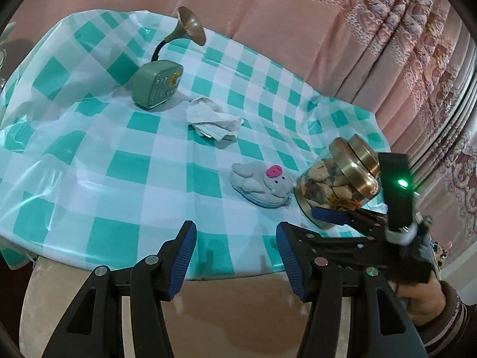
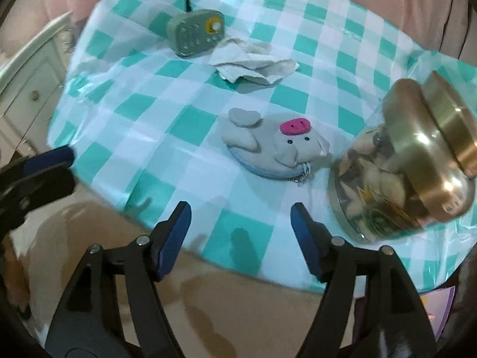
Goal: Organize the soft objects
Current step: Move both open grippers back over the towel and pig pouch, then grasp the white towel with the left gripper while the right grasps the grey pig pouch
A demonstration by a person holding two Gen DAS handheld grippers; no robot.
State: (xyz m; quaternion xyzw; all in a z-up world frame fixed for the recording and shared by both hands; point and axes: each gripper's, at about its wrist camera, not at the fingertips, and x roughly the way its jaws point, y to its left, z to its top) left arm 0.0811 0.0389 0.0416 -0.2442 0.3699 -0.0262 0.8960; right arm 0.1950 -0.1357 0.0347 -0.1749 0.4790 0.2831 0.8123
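Pig-shaped grey pouch (image 2: 272, 146), with its pink snout and a small keyring, lay flat on the green-and-white checked tablecloth (image 2: 155, 110), near the table's front edge. My right gripper (image 2: 241, 232) hung just short of it, at about six o'clock from the pouch, jaws spread wide with nothing between them. My left gripper (image 1: 235, 256) was also parted and empty, over the table's near edge. At three o'clock from the pouch, just beside it, stood a glass jar (image 2: 396, 176) with a brass lid. At twelve o'clock lay a crumpled cloth (image 2: 253, 64), and beyond that, toward eleven, a green radio (image 2: 195, 31) with a brass horn.
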